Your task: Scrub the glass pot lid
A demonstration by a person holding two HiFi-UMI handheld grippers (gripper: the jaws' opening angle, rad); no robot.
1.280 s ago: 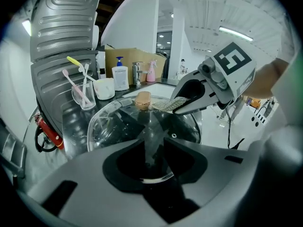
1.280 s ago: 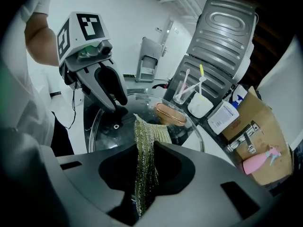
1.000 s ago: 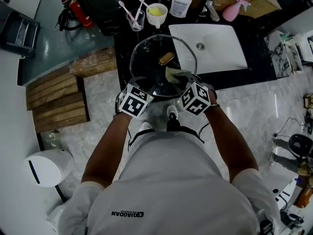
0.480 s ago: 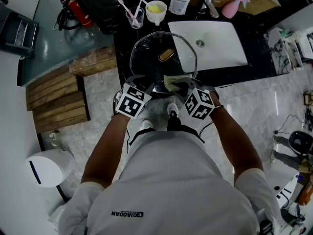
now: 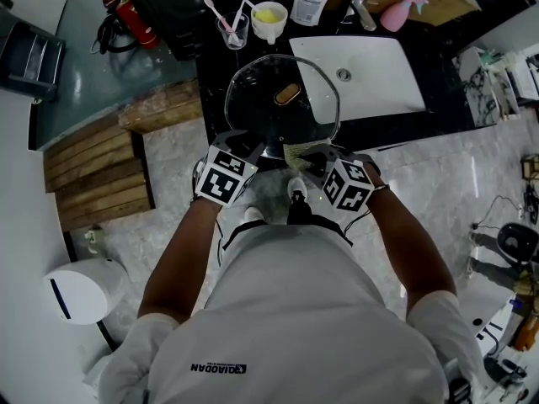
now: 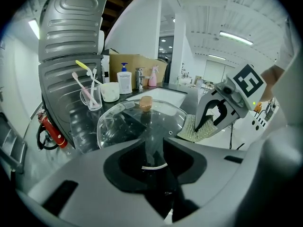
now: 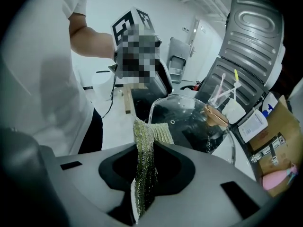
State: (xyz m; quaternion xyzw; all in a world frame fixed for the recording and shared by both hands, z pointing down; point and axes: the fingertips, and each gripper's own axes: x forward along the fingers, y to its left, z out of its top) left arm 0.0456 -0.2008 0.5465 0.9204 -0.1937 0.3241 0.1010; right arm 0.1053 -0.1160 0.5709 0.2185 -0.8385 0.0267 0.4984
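1. The glass pot lid [image 5: 257, 103] lies over the dark worktop [image 5: 212, 99], at 12 o'clock from where the person stands. Its tan knob [image 5: 286, 94] faces up, and its 3 o'clock edge overlaps the white sink [image 5: 375, 82] in the head view.
2. The left hand-held gripper [image 6: 154, 157] meets the lid at its 7 o'clock rim. I see its jaws clamped on the glass edge, and they have just been closing a little further onto it.
3. The right hand-held gripper [image 7: 144, 181] comes in at the lid's 5 o'clock rim. Its jaws are pinched tight on a green-gold scouring cloth [image 7: 142, 141], which stands up out of them.
4. The cloth's free end folds over at the lid's near rim. I cannot tell whether it presses on the glass.
5. Beyond the lid stand three things:
   - a clear tumbler [image 5: 234, 34] holding toothbrushes, at 11 o'clock;
   - a pale mug [image 5: 269, 22], at 12 o'clock;
   - a white bottle [image 5: 312, 8] with a blue cap, at 1 o'clock.
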